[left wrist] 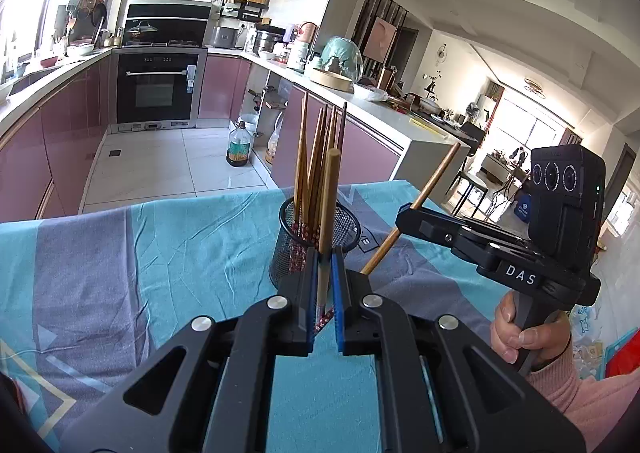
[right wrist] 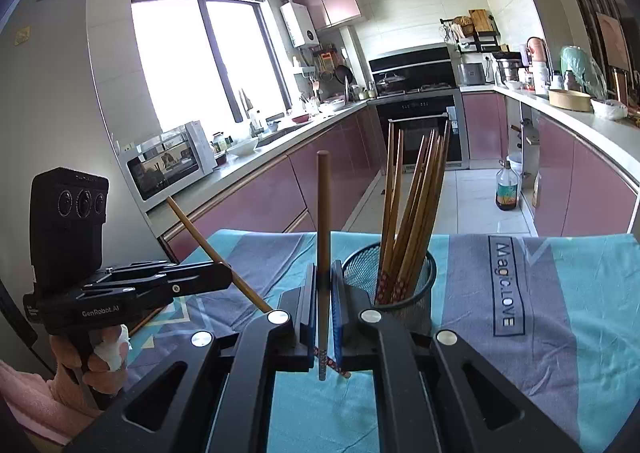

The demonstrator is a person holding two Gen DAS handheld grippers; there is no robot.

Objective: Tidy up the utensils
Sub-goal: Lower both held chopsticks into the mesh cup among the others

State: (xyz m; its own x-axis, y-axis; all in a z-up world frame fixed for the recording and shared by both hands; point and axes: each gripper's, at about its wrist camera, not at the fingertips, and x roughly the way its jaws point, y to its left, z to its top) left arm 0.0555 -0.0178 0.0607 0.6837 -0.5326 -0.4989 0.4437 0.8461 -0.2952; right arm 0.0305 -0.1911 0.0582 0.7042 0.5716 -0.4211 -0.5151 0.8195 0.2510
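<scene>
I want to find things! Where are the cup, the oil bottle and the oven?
cup (right wrist: 362,259), right wrist view, mesh rim
oil bottle (left wrist: 239,149), left wrist view, label
oven (left wrist: 156,87), left wrist view, door glass

The chopsticks (right wrist: 412,209) look like smooth wood. The holder (right wrist: 416,293) is black wire mesh, matt. The tablecloth (left wrist: 160,253) is creased woven cloth. The cabinet fronts (left wrist: 60,141) are glossy, and the floor tiles (left wrist: 152,161) shine.

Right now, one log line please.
left hand-held gripper: shut on chopstick | right hand-held gripper: shut on chopstick | holder: chopsticks upright
</scene>
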